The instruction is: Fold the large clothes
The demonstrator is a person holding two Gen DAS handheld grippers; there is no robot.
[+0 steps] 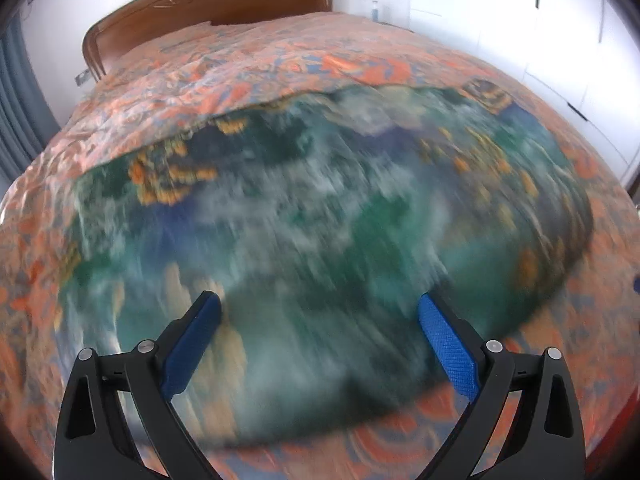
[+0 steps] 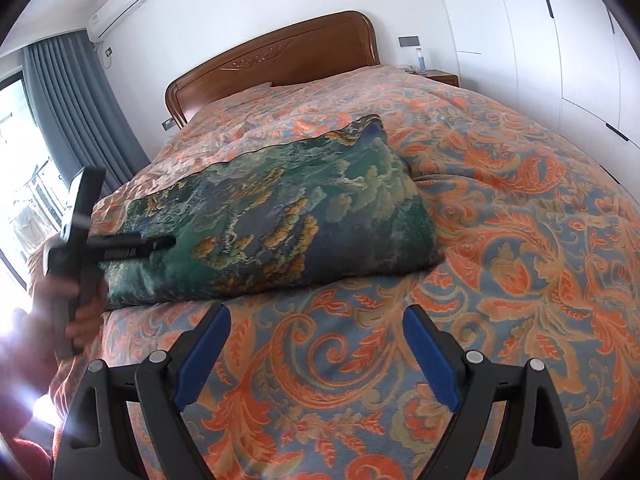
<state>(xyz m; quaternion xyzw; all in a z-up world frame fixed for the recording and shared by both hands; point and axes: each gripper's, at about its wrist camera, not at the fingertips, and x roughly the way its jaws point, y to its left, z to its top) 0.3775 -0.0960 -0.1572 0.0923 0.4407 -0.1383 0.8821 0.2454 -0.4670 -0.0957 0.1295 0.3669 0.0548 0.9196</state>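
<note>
A large green-blue garment with orange and cream cloud patterns (image 2: 280, 216) lies folded in a thick rectangle on the bed. In the left wrist view it fills the middle, motion-blurred (image 1: 320, 220). My left gripper (image 1: 320, 304) is open and empty, hovering just over the garment's near edge; it also shows from the side in the right wrist view (image 2: 160, 245), at the garment's left end. My right gripper (image 2: 316, 316) is open and empty, above the bedspread just in front of the garment's near edge.
The bed has an orange and blue floral bedspread (image 2: 500, 260) and a wooden headboard (image 2: 280, 56). White wardrobes (image 2: 560, 40) stand to the right, a nightstand (image 2: 442, 77) beside the bed, grey curtains (image 2: 76, 112) and a window on the left.
</note>
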